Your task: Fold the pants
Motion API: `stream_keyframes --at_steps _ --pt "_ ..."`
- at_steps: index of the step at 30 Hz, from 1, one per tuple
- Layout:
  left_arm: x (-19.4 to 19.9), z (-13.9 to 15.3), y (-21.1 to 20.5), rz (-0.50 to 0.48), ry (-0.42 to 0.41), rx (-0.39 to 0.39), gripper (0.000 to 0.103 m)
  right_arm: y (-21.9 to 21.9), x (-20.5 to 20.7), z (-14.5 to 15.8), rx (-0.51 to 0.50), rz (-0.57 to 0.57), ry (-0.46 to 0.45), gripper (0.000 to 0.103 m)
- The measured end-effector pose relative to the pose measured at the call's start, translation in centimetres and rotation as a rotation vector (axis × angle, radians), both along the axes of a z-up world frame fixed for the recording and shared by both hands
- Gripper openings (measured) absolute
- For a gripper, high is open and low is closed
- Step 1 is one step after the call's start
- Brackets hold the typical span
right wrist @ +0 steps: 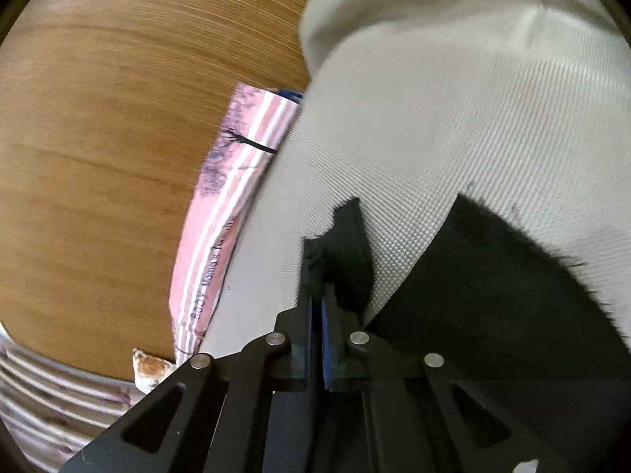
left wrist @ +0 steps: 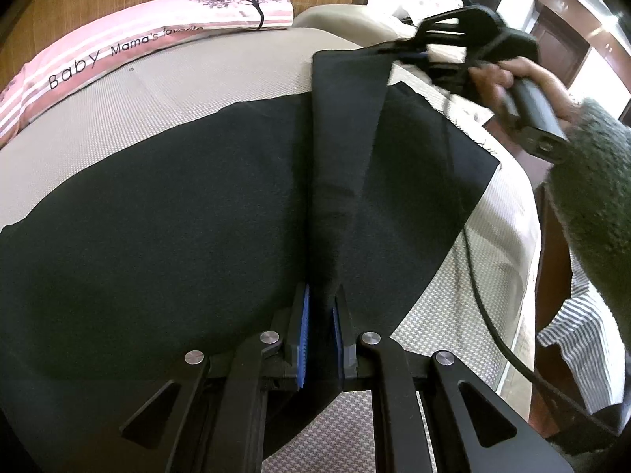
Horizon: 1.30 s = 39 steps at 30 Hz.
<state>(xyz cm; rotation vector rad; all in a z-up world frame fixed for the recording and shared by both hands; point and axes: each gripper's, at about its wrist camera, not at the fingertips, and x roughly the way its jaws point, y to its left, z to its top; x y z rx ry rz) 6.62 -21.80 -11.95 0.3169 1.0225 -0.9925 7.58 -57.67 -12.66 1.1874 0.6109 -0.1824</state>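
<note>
**Both grippers clamped on one raised edge of the pants**

The black pants [left wrist: 177, 213] lie spread on the beige mattress [left wrist: 205, 79]. The left gripper [left wrist: 320, 339] pinches a raised fold at the near end; the right gripper [right wrist: 317, 276] is clenched on the far corner. The lifted edge runs lengthwise between them, so the fold probably carries sideways across the flat cloth.

Beige woven mattress cover [left wrist: 197, 90] — textured, spread flat. Pink-and-white striped pillow [left wrist: 150, 35] with a tree print and lettering, lying at its far edge against a wooden headboard [right wrist: 118, 118]. Blue-and-white striped cloth [left wrist: 579, 323] — beside the bed.
</note>
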Motion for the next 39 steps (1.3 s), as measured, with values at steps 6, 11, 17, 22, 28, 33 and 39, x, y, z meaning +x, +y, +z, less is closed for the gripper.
stream_keyframes --at_steps 6,11,17,22,28,33,39 --pt "-1.0 0.4 -0.5 -0.020 -0.067 0.034 0.012 0.0 -6.6 2.2 -0.086 -0.054 0.024 0.005" --pt "-1.7 0.4 -0.8 -0.040 -0.115 0.063 0.012 0.8 -12.9 1.6 -0.155 -0.117 0.109 0.004" --pt "-2.3 0.4 -1.3 -0.067 -0.166 0.106 0.012 1.0 -16.9 -2.6 -0.124 -0.168 0.229 0.004" --pt "-2.6 0.6 -1.4 -0.096 -0.180 0.114 0.012 1.2 -16.9 -2.6 -0.161 -0.168 0.243 0.004" --pt "-3.4 0.4 -1.1 -0.136 -0.184 0.110 0.011 1.3 -16.9 -2.5 -0.204 -0.161 0.265 0.003" --pt "-3.7 0.3 -1.2 -0.131 -0.201 0.119 0.013 1.2 -16.9 -3.7 -0.181 -0.170 0.287 0.002" --pt "-3.1 1.4 -0.6 -0.129 -0.112 0.096 0.024 1.0 -17.4 -1.5 -0.201 -0.177 0.335 0.039"
